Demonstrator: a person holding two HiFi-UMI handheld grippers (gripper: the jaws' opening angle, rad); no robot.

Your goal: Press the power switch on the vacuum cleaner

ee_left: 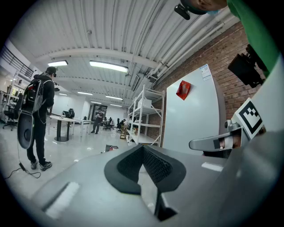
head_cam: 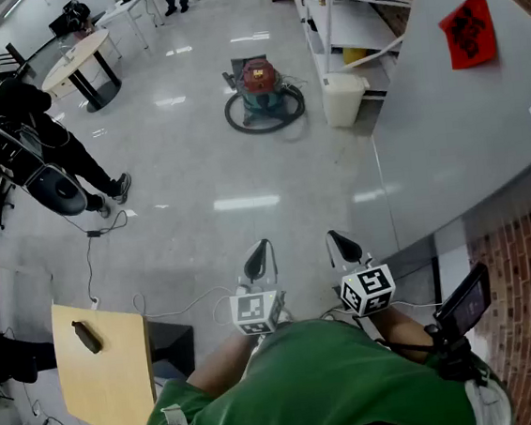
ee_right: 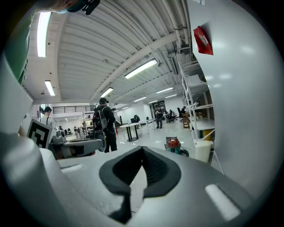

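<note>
Red-topped vacuum [head_cam: 258, 83] sat on the floor at 12 o'clock, well apart, hose [head_cam: 230, 116] ringed round it | left gripper [head_cam: 258, 255] and right gripper [head_cam: 343, 243] both pressed together, empty | canister probably heavy, rigid, steady; press switch, likely up top, with one closed tip.

The head camera looked steeply down over the glossy grey floor [head_cam: 196, 181], while cameras riding close behind the left tool [ee_left: 143, 153] and right tool [ee_right: 142, 153] faced forward and level, all three sharing the black-clad person with a backpack [head_cam: 21, 129] [ee_left: 37, 115] [ee_right: 104, 122].
</note>
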